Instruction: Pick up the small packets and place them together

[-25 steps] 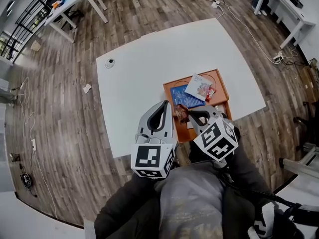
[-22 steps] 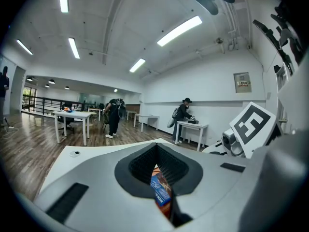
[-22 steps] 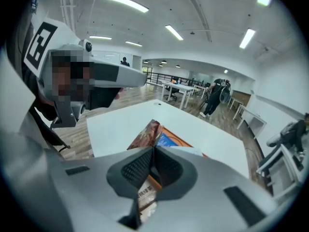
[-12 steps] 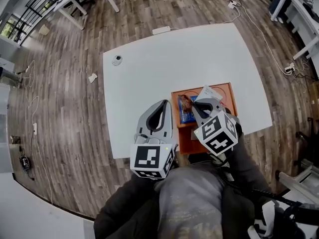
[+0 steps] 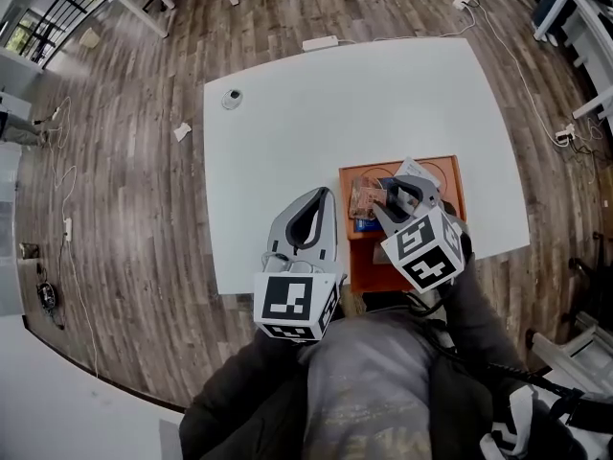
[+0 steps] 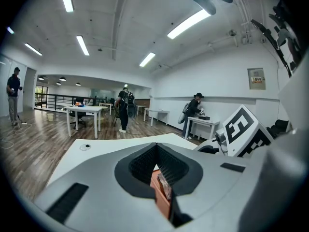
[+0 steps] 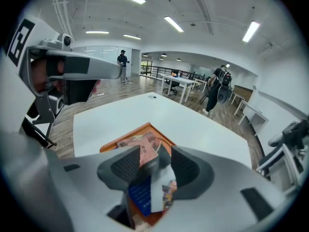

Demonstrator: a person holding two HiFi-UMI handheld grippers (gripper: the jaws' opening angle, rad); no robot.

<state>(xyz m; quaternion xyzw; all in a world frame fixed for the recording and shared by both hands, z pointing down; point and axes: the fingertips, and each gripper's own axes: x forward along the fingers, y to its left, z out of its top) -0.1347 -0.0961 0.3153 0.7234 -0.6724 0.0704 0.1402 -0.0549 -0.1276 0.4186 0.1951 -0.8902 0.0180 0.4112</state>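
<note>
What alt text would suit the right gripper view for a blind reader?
The right tool, its jaws just opened and apart, hangs over an orange tray on a white table. Through the gap show a pink packet and a blue packet lying loose, neither pinched. Behind is a large room with desks and people.

My left gripper (image 5: 320, 199), lower centre of head view: jaws together, nothing in them, pointing near level. My right gripper (image 5: 407, 192), right of centre, pitched steeply down: jaws have just been opening, now apart. Packets (image 7: 145, 192) show in the gap, not pinched.
</note>
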